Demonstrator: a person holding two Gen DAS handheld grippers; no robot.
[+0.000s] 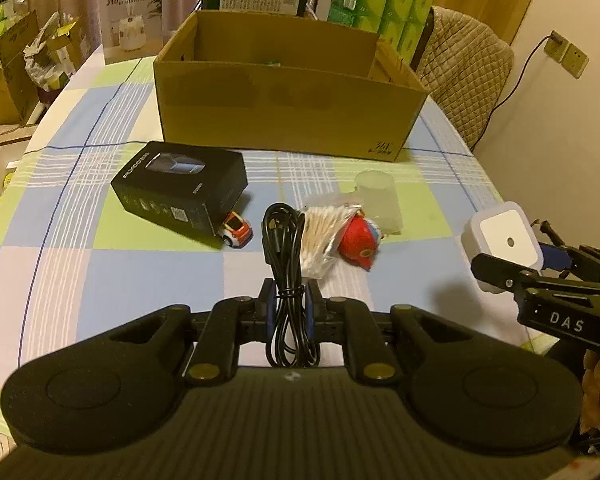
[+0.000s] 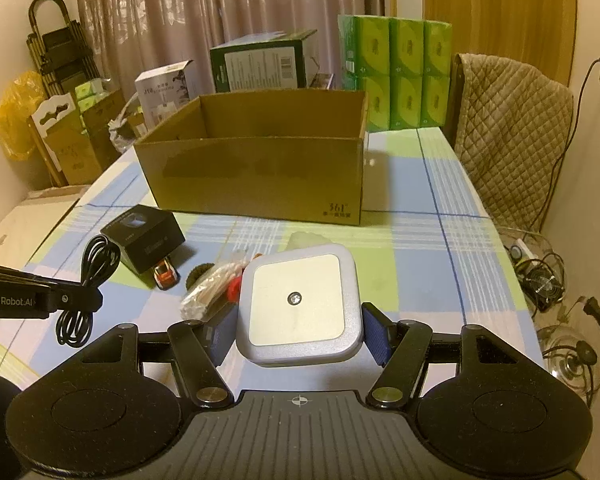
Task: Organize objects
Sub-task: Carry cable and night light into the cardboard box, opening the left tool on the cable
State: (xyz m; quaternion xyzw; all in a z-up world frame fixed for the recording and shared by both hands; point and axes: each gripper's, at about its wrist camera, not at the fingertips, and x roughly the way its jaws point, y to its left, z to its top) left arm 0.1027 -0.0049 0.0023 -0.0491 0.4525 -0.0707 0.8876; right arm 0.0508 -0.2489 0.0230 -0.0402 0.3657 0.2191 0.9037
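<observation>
Left gripper [image 1: 291, 300]: jaws drawn close together, clamped on a coiled black cable [image 1: 284, 280] bound at its middle by a twist tie. The blue pads press the bundle from both sides; its loops hang out ahead of and behind the fingers, clear of the table.

Right gripper [image 2: 300, 332]: jaws set wide, grasping a square white night light [image 2: 300, 300] by its two opposite sides. The unit is smooth plastic with rounded corners, a flat pale face and a small round sensor at centre. It is held above the tablecloth [image 1: 140, 272], to the right of the loose items.

The tablecloth is a checked fabric in blue, green and white. An open brown cardboard box [image 1: 284, 108] of corrugated board stands at the far side, flaps folded down; its contents cannot be made out.

Between the grippers and the cardboard box lie:
- a black rectangular retail carton [image 1: 180, 188], glossy, lying flat;
- a small red and white toy car [image 1: 238, 232], touching the carton's near corner;
- a clear bag of cotton swabs [image 1: 320, 232];
- a red rounded toy [image 1: 358, 242], beside the bag;
- a frosted translucent cup [image 1: 378, 196], on its side behind the red toy.

Green tissue packs [image 2: 396, 76] and printed boxes stand behind the cardboard box. A quilted chair [image 2: 512, 128] stands at the right edge of the table.
</observation>
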